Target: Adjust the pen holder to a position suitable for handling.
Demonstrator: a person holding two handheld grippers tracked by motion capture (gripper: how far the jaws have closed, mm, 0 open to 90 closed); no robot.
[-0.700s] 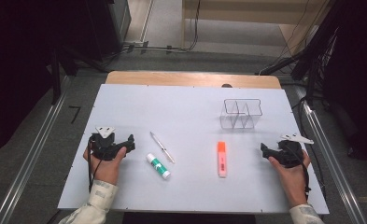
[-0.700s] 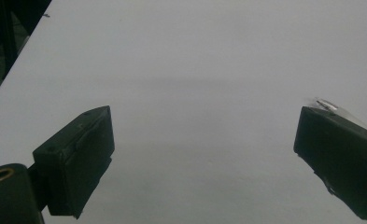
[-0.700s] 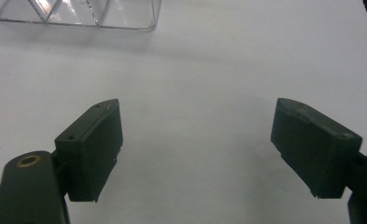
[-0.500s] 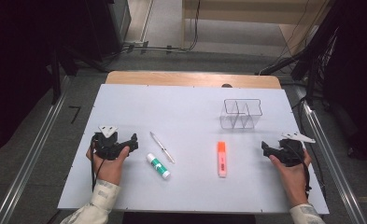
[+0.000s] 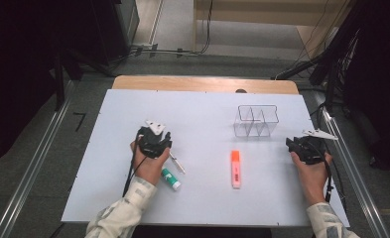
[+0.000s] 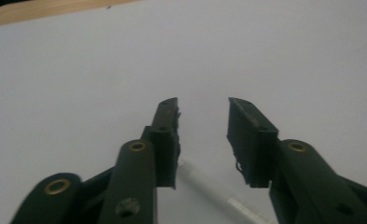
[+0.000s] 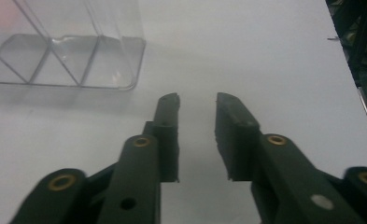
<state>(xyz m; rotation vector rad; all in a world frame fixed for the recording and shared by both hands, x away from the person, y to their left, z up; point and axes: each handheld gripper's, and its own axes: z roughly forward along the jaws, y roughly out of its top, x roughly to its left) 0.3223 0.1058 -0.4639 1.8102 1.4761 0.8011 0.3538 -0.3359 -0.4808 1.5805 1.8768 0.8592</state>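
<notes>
On the white table top, my left gripper (image 5: 152,140) hovers just left of a thin white pen (image 5: 176,163) and a green-and-white glue stick (image 5: 171,179). In the left gripper view its jaws (image 6: 202,105) stand open, and the white pen (image 6: 209,186) lies on the table below the gap, untouched. An orange highlighter (image 5: 236,168) lies mid-table. Behind it stands a clear divided organizer (image 5: 256,120). My right gripper (image 5: 301,147) rests near the right edge, open and empty (image 7: 197,100), with the organizer (image 7: 64,56) ahead to its left.
The white table top (image 5: 197,114) ends in a wooden strip at the far side. A metal rail (image 5: 349,163) runs close along the right edge. Dark equipment and cables lie on the floor beyond.
My left hand has carried its gripper to the right and a little farther away, up to the pen and glue stick. The right gripper has stayed in place.
</notes>
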